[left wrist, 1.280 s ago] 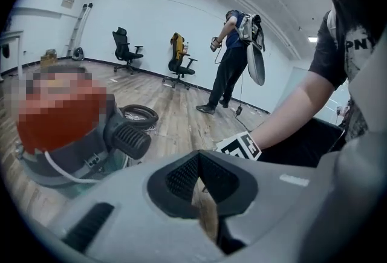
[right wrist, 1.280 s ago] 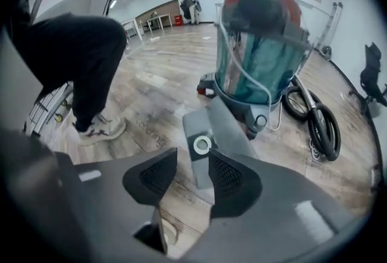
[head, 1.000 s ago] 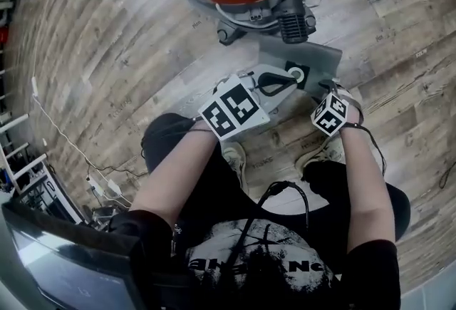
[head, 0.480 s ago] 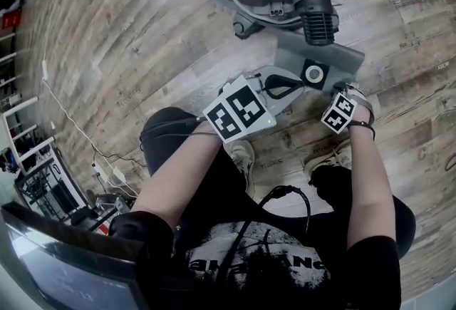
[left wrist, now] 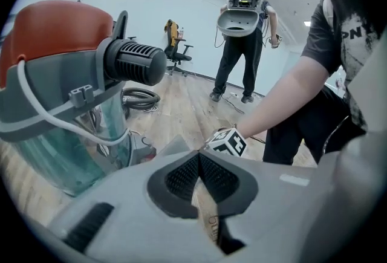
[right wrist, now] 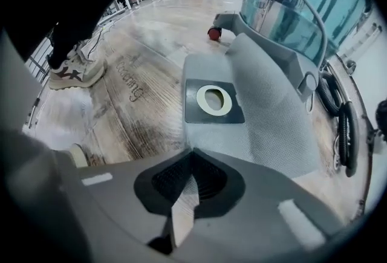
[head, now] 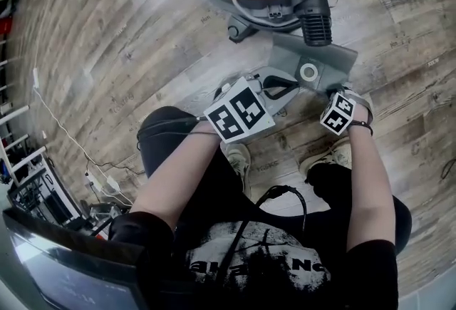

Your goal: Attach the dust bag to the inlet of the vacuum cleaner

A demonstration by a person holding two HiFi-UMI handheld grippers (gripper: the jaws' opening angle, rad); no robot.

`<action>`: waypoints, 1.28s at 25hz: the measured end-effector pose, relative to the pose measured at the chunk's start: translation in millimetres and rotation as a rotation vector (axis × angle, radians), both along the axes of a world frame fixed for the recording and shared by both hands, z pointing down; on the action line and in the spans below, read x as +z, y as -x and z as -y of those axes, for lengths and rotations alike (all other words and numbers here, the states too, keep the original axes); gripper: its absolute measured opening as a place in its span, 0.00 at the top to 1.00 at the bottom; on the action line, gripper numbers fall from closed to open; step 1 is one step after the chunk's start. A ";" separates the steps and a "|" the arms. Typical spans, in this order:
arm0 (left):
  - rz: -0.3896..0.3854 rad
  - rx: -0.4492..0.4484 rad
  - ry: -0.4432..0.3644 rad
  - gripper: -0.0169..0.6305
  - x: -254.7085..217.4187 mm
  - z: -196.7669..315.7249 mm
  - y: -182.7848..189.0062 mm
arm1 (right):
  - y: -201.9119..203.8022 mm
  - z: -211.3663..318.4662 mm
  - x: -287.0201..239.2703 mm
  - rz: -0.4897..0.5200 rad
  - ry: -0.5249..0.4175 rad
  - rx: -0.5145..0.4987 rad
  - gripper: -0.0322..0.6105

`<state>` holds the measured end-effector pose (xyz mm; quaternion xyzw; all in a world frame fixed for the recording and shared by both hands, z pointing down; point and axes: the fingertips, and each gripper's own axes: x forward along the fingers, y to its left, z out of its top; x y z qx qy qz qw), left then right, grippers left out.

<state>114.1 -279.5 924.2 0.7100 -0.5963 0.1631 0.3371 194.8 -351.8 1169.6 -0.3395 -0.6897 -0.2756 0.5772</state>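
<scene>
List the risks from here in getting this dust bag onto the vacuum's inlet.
1. The right gripper has just closed at the dust bag's near edge, yet no fabric shows clearly between its pads; a lift may leave the bag behind.
2. It and the shut left gripper sit at the soft edges, away from the collar ring, which might sag and miss the inlet.
</scene>
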 end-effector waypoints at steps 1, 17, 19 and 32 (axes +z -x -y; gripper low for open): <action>0.012 0.012 0.001 0.97 2.1 -0.3 -0.1 | 1.2 0.6 -7.2 0.001 0.006 -0.006 0.94; 0.104 0.162 0.067 0.82 31.9 -12.5 -15.7 | 19.6 9.6 -153.8 0.078 0.202 -0.003 0.94; 0.145 0.186 0.098 0.78 36.4 -14.0 -15.5 | 23.1 18.4 -169.3 0.081 0.190 -0.015 0.94; 0.376 0.191 0.127 0.73 34.0 -17.0 -4.1 | 20.1 -22.2 -258.4 0.030 0.304 -0.153 0.94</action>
